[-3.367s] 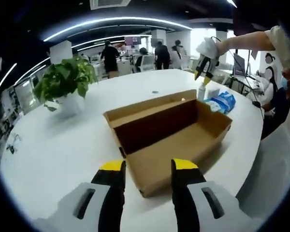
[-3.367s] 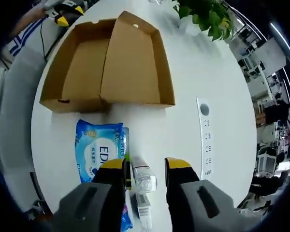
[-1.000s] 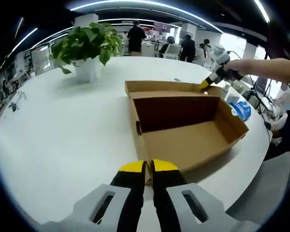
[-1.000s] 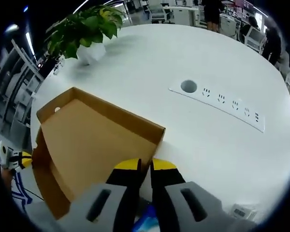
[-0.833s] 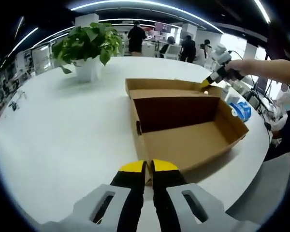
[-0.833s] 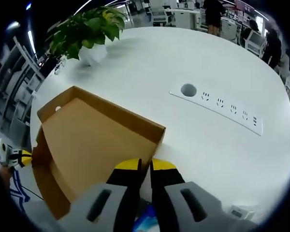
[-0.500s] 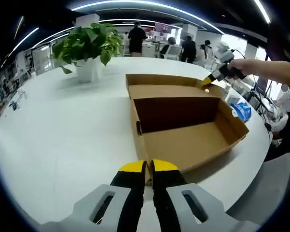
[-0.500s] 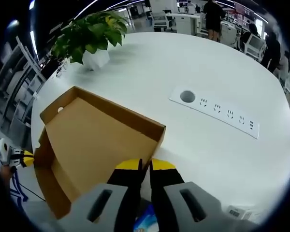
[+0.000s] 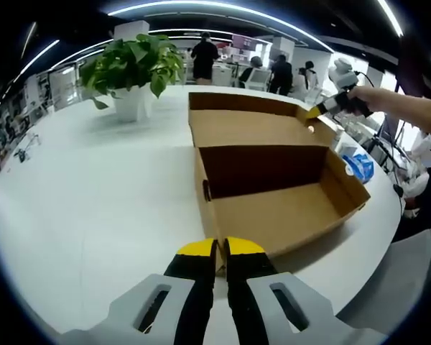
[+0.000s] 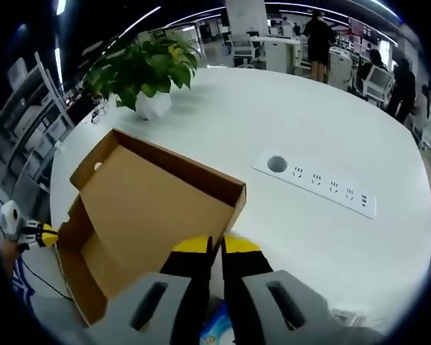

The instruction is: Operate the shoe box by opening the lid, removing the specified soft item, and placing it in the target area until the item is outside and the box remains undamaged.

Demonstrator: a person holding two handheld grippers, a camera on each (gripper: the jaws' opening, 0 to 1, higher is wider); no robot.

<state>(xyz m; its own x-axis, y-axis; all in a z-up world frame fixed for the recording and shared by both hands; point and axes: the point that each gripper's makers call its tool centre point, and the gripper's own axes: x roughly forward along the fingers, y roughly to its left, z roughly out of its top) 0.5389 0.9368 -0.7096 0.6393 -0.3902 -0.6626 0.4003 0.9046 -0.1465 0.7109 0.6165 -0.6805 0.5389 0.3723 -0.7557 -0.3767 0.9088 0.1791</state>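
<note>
**Pinching both ends of open shoe box**

Gripping near front wall of shoe box (image 9: 273, 194) with left gripper (image 9: 220, 253), jaws pressed together on the cardboard edge. Box sits open and empty on white table (image 9: 93, 208), lid (image 9: 251, 126) tilted up behind. Potted plant (image 9: 133, 72) far left, blue wipes pack (image 9: 359, 164) just right of box. Right gripper (image 10: 215, 248) clamped on lid's corner edge. From right gripper view: power strip (image 10: 316, 183) set into table, apart from box.

blue pack (image 10: 217, 332) mostly behind claw
</note>
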